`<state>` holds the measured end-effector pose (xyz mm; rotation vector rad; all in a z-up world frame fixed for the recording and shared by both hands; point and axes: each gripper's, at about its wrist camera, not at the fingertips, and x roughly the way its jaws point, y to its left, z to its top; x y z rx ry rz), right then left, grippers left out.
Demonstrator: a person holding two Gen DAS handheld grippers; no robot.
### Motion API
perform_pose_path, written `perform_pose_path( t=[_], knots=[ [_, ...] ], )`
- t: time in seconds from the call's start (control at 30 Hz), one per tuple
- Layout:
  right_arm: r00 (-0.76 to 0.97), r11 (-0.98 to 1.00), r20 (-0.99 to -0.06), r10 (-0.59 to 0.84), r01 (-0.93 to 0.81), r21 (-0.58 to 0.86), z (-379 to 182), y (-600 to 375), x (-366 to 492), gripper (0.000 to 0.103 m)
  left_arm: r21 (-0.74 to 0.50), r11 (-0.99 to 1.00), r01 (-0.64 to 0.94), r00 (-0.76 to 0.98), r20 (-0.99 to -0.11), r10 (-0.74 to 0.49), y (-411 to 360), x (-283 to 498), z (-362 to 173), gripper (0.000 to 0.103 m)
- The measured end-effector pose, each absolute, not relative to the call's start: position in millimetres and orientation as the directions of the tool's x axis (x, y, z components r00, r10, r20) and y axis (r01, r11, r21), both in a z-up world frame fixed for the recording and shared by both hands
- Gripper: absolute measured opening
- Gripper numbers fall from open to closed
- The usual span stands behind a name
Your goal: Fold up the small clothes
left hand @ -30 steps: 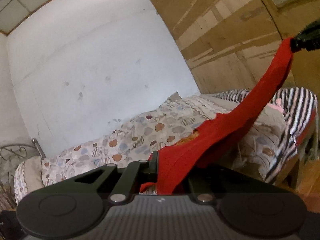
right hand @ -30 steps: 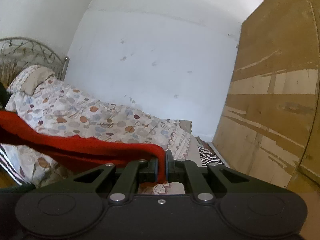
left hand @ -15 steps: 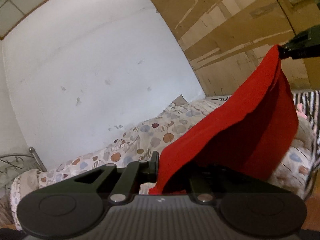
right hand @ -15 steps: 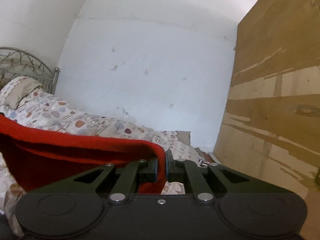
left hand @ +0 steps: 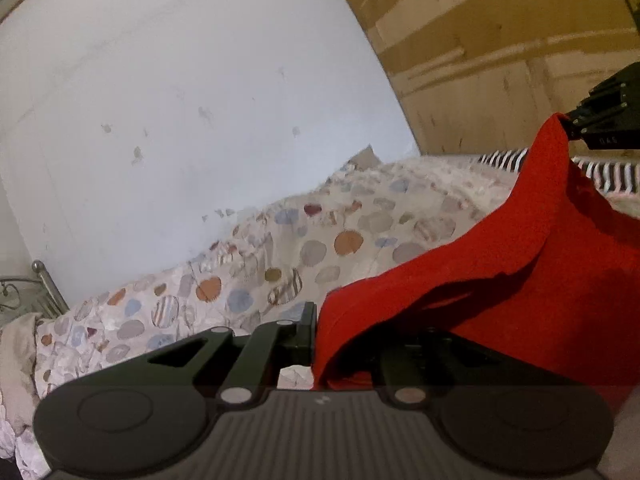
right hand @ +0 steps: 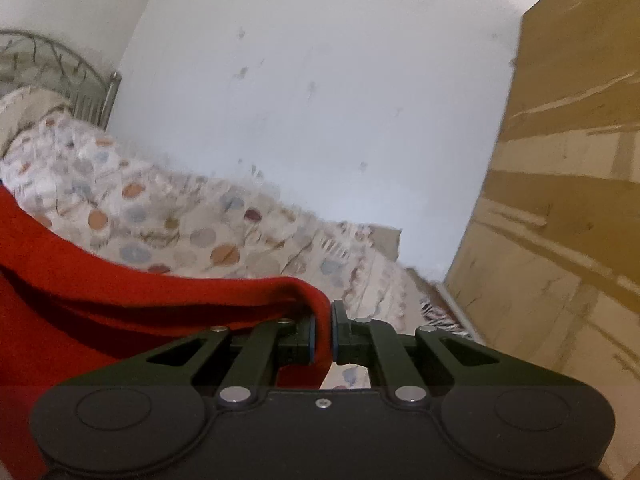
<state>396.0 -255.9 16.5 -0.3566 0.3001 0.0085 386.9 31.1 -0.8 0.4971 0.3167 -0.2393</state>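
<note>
A red garment (left hand: pixel 500 280) hangs in the air between two black grippers, above a bed (left hand: pixel 280 264) with a dotted cover. The left gripper (left hand: pixel 316 336) has its fingers clamped on one edge of the cloth. The right gripper (right hand: pixel 323 334) pinches another edge between its fingers. A white wall (right hand: pixel 320 100) and a wooden wardrobe (right hand: pixel 560 200) stand behind.

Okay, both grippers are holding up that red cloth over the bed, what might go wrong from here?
1. The left gripper pinches only an edge of the red fabric garment; it may slip free.
2. The cloth sags in loose layers between the left and right gripper, so it may land bunched on the dotted quilt.
3. The lumpy quilt could make any fold crooked.
</note>
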Motion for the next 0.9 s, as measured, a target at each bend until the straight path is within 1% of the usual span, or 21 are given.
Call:
perform_pose_path(
  t=[0.17,0.3,0.4,0.47,0.5,0.53,0.57,0.6,0.67,0.73,0.83,0.87,0.9],
  knots=[
    [0.935,0.941,-0.352,-0.032,-0.09,-0.325,-20,-253,445,0.007,0.36,0.876,0.32,0.884,-0.446,-0.14,40,433,-28,0.01],
    [0.919,0.945,-0.392,-0.033,-0.099,-0.313,-44,-248,470,0.008,0.263,0.905,0.333,0.836,-0.527,-0.155,54,461,-47,0.011],
    [0.904,0.945,-0.424,-0.044,-0.1,-0.31,-56,-247,480,0.01,0.195,0.925,0.326,0.806,-0.569,-0.164,66,476,-55,0.023],
    [0.896,0.947,-0.44,-0.053,-0.094,-0.307,-62,-246,485,0.012,0.172,0.932,0.318,0.801,-0.575,-0.167,72,482,-57,0.036],
    [0.893,0.949,-0.447,-0.056,-0.092,-0.303,-64,-246,486,0.016,0.169,0.935,0.312,0.802,-0.575,-0.163,75,483,-58,0.039],
    [0.89,0.95,-0.451,-0.062,-0.086,-0.301,-66,-247,486,0.021,0.167,0.938,0.305,0.801,-0.577,-0.158,77,485,-58,0.047],
    [0.888,0.951,-0.454,-0.071,-0.078,-0.3,-68,-248,487,0.022,0.16,0.94,0.301,0.798,-0.582,-0.156,79,488,-59,0.052],
    [0.886,0.953,-0.457,-0.078,-0.069,-0.296,-70,-250,488,0.022,0.147,0.943,0.3,0.792,-0.589,-0.16,80,490,-58,0.054],
    [0.879,0.961,-0.47,-0.084,-0.053,-0.272,-72,-256,490,0.022,0.072,0.954,0.292,0.771,-0.608,-0.19,89,497,-57,0.055],
    [0.87,0.968,-0.485,-0.088,-0.039,-0.248,-75,-261,491,0.026,-0.032,0.96,0.277,0.747,-0.622,-0.236,98,504,-55,0.055],
    [0.859,0.976,-0.504,-0.088,-0.027,-0.216,-80,-267,490,0.038,-0.147,0.959,0.244,0.727,-0.626,-0.281,111,517,-56,0.055],
    [0.857,0.979,-0.509,-0.083,-0.025,-0.202,-82,-269,488,0.041,-0.158,0.958,0.239,0.725,-0.627,-0.284,113,520,-57,0.056],
    [0.855,0.982,-0.513,-0.077,-0.026,-0.189,-82,-271,487,0.047,-0.16,0.958,0.238,0.723,-0.63,-0.285,114,522,-58,0.057]
  ],
)
